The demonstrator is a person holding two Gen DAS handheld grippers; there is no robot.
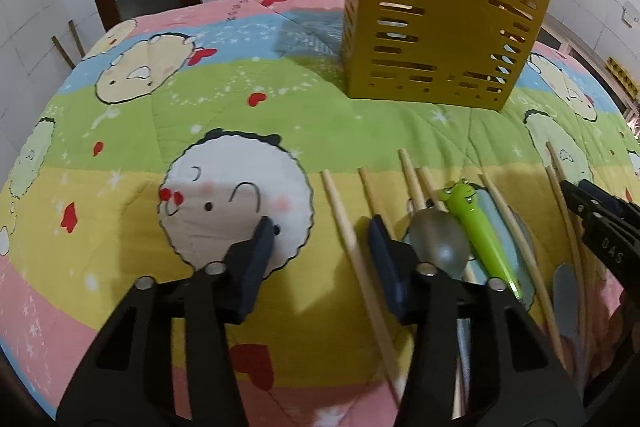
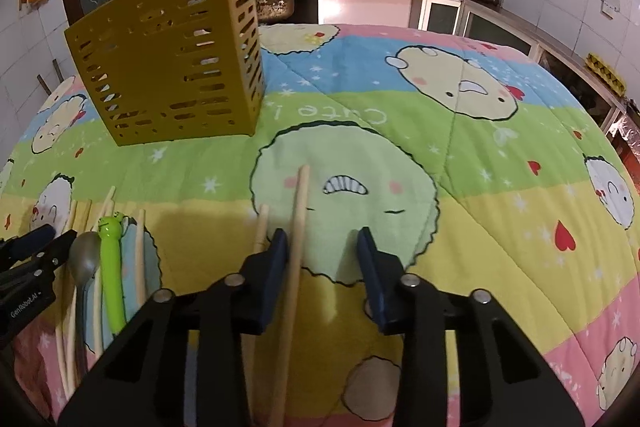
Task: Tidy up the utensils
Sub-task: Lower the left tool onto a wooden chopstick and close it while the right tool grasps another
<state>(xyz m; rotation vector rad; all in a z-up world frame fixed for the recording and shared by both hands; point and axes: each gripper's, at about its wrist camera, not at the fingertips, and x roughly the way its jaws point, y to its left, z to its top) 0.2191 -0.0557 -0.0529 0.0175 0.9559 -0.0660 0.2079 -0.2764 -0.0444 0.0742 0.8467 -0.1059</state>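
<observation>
Straddling a chopstick (image 1: 352, 247) at lower centre, left gripper (image 1: 322, 243) with jaws apart, pads clear of it. Straddling another chopstick (image 2: 294, 255), right gripper (image 2: 322, 247), gap open, left pad just beside it. Both angled down at quilt (image 1: 120, 207). Holder (image 1: 436, 23) upright, upper right.

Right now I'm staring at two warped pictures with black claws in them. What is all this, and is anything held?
Each picture comes from a fisheye camera on a hand-held two-finger gripper, looking along its fingers. The left gripper straddles a wooden chopstick; the right gripper has another chopstick between its fingers. Neither clamps one yet. On the cartoon quilt lie more chopsticks, a metal spoon and a green frog-topped handle. Behind stands a yellow slotted utensil holder.
</observation>
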